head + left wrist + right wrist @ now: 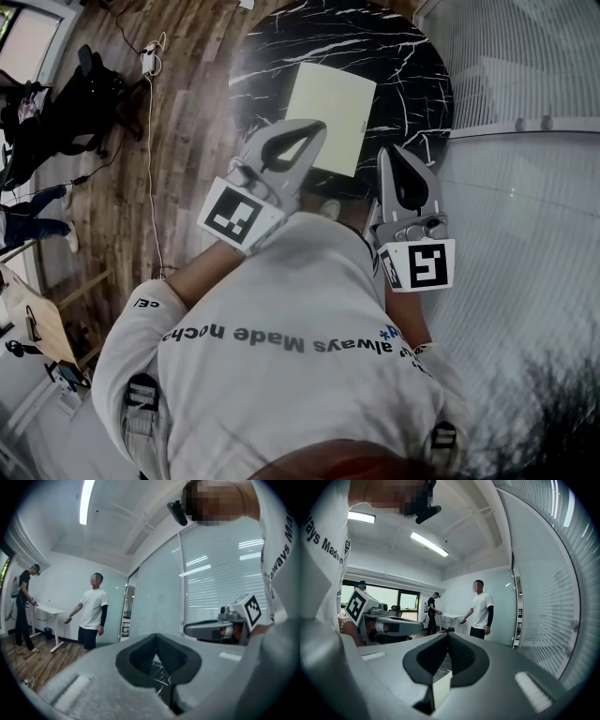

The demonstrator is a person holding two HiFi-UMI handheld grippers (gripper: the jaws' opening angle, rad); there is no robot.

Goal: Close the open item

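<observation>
- Book point(330, 117): pale yellow, plain rectangle, lies flat on the table with one blank face up. No pages or crease show from the head view.
- It sits on the near half of the table, roughly centred, turned slightly off square.
- Left gripper point(317, 127): jaws pressed together, nothing between them. In the head view its tip overlaps the book's near-left corner; can't tell if it touches.
- Right gripper point(390, 152): jaws also together at the tips, empty, just right of the book's near edge.
- Table point(403, 66): round, black marble look with white veins. Only the book is visible on it.
- Floor point(192, 103): wood planks, with a cable and power strip point(150, 58) to the left of the table.
- Glass wall with blinds point(525, 103) runs along the right.
- Room in the gripper views: white walls, ceiling strip light point(86, 501), a person in a white T-shirt point(93, 613) standing, and another person at a white desk point(47, 610).
</observation>
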